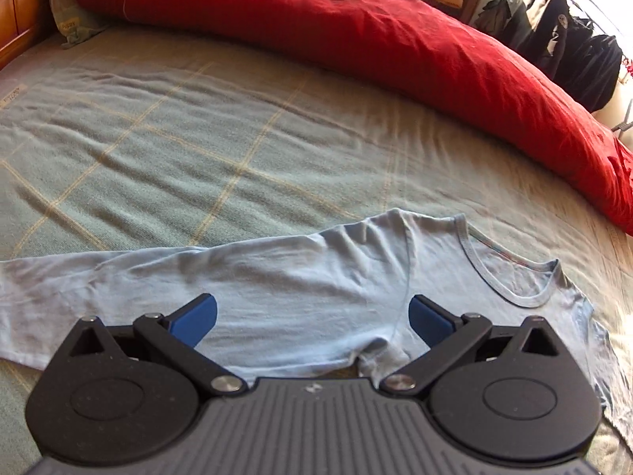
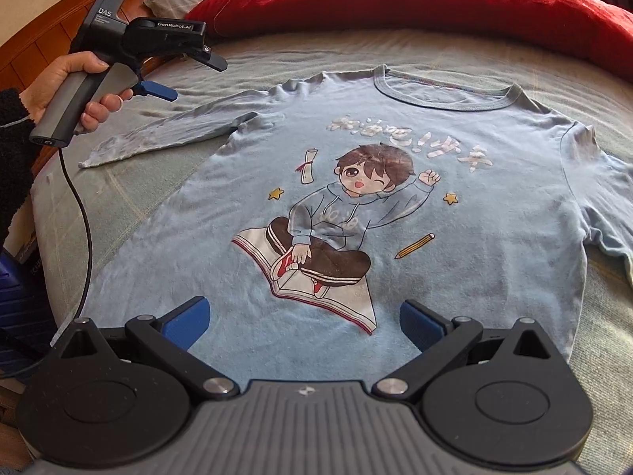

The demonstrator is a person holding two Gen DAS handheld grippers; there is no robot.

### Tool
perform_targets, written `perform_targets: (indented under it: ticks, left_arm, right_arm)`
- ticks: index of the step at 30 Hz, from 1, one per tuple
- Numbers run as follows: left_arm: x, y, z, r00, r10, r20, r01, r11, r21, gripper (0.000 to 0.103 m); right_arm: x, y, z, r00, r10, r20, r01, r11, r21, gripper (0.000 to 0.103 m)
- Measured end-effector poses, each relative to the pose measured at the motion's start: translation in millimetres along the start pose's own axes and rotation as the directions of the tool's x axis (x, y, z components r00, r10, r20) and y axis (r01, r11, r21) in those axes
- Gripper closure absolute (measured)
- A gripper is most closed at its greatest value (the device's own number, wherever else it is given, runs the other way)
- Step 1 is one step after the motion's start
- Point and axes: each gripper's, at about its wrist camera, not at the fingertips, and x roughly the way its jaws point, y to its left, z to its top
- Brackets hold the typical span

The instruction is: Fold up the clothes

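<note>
Right wrist view: shirt (image 2: 316, 206) flat, print up, ahead of my right gripper (image 2: 304, 322), jaws wide | left gripper (image 1: 312, 320) wide over sleeve (image 1: 118, 285) | advice: pinch one layer, keep seam straight.

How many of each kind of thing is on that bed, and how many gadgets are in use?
Blue long-sleeved shirt: 1
Red duvet: 1
Grey pillow: 1
Handheld grippers, left gripper and right gripper, both open: 2
Total: 5
</note>
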Motion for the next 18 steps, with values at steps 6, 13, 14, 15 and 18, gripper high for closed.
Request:
perform_targets:
  ticks: [6,13,14,15,18]
  left_arm:
    - [-64.8,-27.3,-51.2,0.996,-0.094,-0.009,0.095,0.989,0.116,0.001]
    - [-94.2,-47.4,-140.2,0.992,-0.117,-0.050,0.127,0.942,0.311,0.001]
    - [-95.1,-49.1,-151.4,0.991,-0.121,-0.052,0.131,0.935,0.330,0.001]
    - [-96.0,-50.9,-162.5,0.991,-0.124,-0.054,0.135,0.928,0.348,0.001]
    - [-98.8,-56.1,-196.0,0.989,-0.134,-0.061,0.147,0.904,0.402,0.001]
  right_arm:
    - [-33.3,22.6,-3.7,0.999,0.005,0.054,-0.003,1.000,-0.031,0.000]
    - [-60.7,42.8,-40.5,0.997,-0.070,0.031,0.068,0.996,0.058,0.000]
    - [-63.5,47.8,-45.8,0.995,-0.093,0.026,0.092,0.994,0.056,0.000]
    - [-66.1,53.1,-51.8,0.994,-0.112,0.020,0.111,0.992,0.052,0.000]
    - [-68.2,62.3,-67.8,0.988,-0.155,0.008,0.154,0.986,0.059,0.000]
